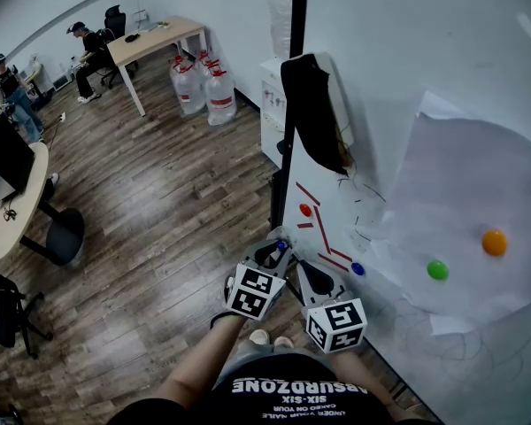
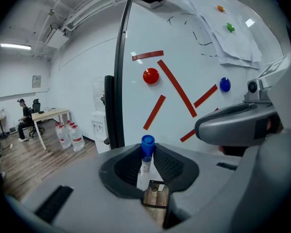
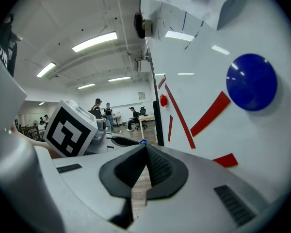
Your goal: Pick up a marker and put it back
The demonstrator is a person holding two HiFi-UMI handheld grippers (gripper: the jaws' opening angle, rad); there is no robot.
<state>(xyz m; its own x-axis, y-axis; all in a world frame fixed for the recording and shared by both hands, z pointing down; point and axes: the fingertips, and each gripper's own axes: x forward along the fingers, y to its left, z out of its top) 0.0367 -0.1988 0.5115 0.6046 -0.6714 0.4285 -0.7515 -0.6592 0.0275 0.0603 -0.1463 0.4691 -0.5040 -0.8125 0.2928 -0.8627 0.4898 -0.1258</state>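
Note:
A white marker with a blue cap stands upright between the pads of my left gripper, which is shut on its body. In the head view the left gripper is low at centre, its tip near the lower left edge of the whiteboard, with the blue cap showing at its front. Just to its right is my right gripper. In its own view the right gripper is shut with nothing between its pads, close to the board by a blue magnet.
The board carries red strips, a red magnet, a blue magnet, and paper sheets with a green magnet and an orange magnet. A black cloth hangs on its edge. Water bottles, a desk and seated people are behind.

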